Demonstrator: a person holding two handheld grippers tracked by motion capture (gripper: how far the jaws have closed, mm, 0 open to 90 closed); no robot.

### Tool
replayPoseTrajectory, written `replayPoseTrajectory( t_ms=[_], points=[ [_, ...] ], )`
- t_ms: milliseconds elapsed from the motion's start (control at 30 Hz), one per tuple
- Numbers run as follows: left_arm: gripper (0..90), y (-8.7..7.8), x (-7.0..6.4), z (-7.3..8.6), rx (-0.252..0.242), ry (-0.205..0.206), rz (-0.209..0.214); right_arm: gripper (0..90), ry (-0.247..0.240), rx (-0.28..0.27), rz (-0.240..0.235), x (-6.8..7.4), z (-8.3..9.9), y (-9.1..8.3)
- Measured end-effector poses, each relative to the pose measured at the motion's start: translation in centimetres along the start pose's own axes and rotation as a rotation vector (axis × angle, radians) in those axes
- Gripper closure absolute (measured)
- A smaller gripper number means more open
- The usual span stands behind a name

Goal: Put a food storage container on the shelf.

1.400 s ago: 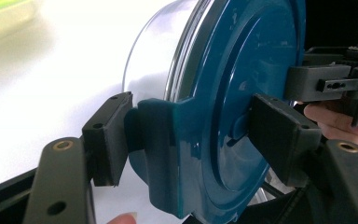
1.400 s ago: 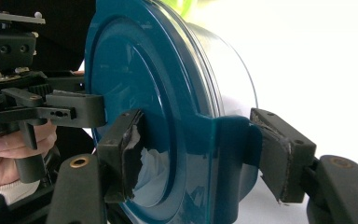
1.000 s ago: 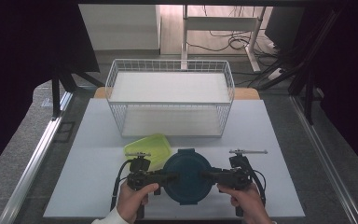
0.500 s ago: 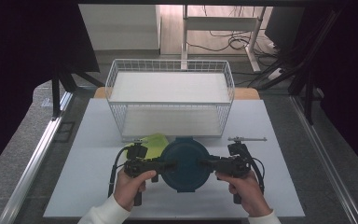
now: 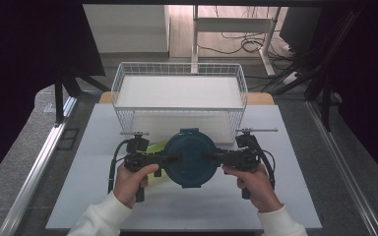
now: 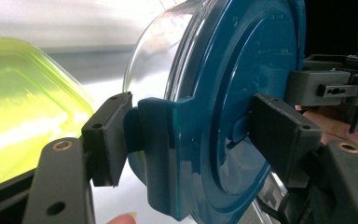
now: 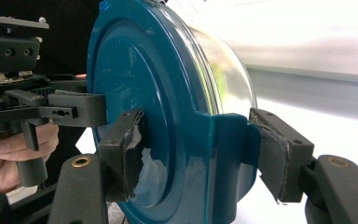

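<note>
Lime container [image 5: 155, 150] half-hidden behind blue-lidded tub [image 5: 191, 158]

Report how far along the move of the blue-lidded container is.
Done: the round container is gripped on opposite lid tabs by the left tongs and right tongs, and appears lifted off the table. In hand: it hangs just short of the wire basket. Left: probably carrying it over the rim and letting go. The green lid lies untouched.
</note>
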State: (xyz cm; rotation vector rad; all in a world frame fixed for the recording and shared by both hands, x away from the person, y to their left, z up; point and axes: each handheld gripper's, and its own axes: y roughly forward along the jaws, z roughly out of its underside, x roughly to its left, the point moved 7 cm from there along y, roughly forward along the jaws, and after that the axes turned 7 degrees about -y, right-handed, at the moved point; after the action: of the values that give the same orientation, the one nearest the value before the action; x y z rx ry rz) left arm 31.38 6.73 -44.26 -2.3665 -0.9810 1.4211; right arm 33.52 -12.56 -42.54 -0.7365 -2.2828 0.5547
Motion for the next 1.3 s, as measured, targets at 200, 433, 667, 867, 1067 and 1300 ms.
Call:
replayPoseTrajectory(
  t_ms=[200,433,667,867,1067,1300],
  points=[
    [31.7,-0.3,0.1,-1.0,-0.002,0.006,-0.009,37.7,0.005,0.005,-0.010,-0.1,-1.1,0.5],
    [31.6,-0.6,-0.1,-2.5,-0.008,0.019,-0.013,37.7,0.009,-0.005,-0.008,-0.1,-2.3,0.6],
    [31.5,-0.9,-0.5,-4.0,-0.015,0.033,-0.011,37.7,0.008,-0.016,-0.007,0.2,-3.5,0.4],
    [31.5,-1.3,-0.7,-5.2,-0.016,0.048,-0.003,37.7,-0.002,-0.021,0.001,0.4,-4.8,0.2],
    [31.5,-1.8,-1.0,-6.5,-0.034,0.050,-0.001,37.7,0.003,-0.030,0.003,0.7,-6.1,0.2],
    [31.4,-2.5,-1.7,-8.6,-0.045,0.070,0.001,37.6,-0.007,-0.040,0.009,1.2,-8.2,-0.1]
  ],
)
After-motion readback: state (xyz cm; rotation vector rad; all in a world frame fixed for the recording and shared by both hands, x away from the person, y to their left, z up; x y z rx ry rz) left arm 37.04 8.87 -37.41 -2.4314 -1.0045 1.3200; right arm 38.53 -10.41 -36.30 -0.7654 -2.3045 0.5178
